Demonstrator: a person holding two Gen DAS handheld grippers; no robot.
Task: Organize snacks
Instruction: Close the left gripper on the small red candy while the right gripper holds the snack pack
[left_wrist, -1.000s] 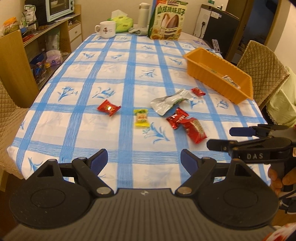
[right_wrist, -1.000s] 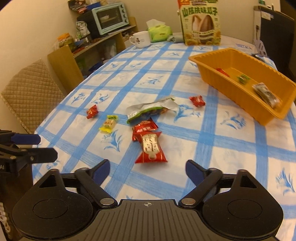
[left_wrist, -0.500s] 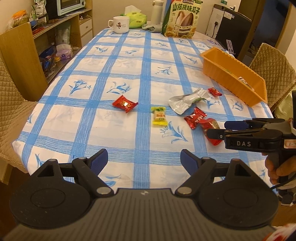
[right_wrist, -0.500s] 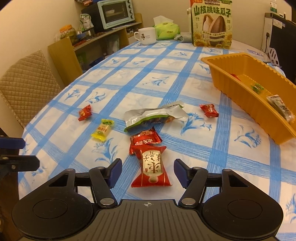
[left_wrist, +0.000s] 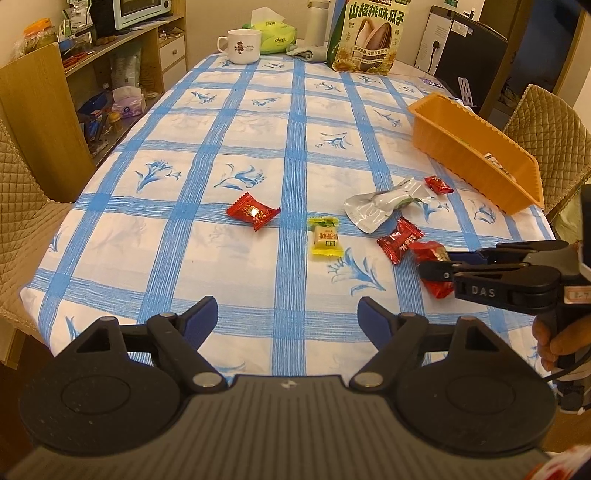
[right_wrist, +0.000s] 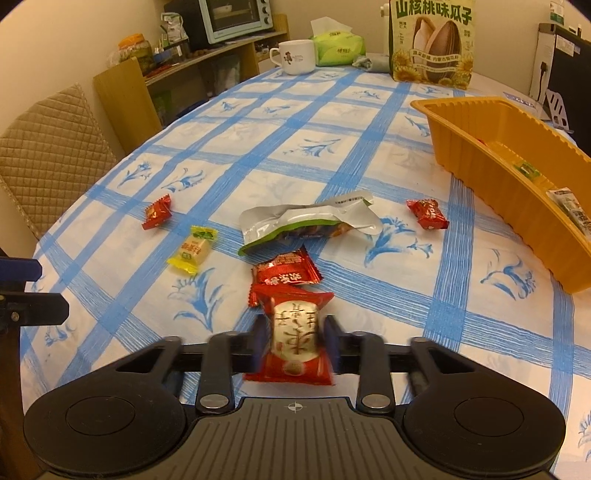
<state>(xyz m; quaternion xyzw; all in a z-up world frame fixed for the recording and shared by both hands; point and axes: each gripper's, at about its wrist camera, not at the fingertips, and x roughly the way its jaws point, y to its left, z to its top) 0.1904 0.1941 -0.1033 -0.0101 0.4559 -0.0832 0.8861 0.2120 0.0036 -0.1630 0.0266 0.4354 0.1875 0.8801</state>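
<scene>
My right hand-held gripper (right_wrist: 294, 345) is closing on the red-and-white snack packet (right_wrist: 292, 341); both pads already meet its sides, across the padded middle. The packet lies on the bench (right_wrist: 369, 155) at the near edge, its far end overlapping a flat red sachet (right_wrist: 286, 272). My left hand-held gripper (left_wrist: 286, 317) hovers with its jaws wide and narrowing a little, with nothing between them.

Judgement on the step: hold the squeeze on the packet's body, not its crimped ends, and lift straight up so the sachet beneath is not dragged along. Then carry it to the orange tray (right_wrist: 476, 147), well apart to the right.

Beyond lie a yellow candy (right_wrist: 192, 249), an opened silver-green pouch (right_wrist: 306, 221) and two small red candies (right_wrist: 158, 212) (right_wrist: 427, 214).

The right wrist view shows the tray's interior, with a few wrapped items already inside; the left view shows only its outer wall. The left view shows my right hand (left_wrist: 561, 338) on the handle and the gripper from the side, low over the packet.
</scene>
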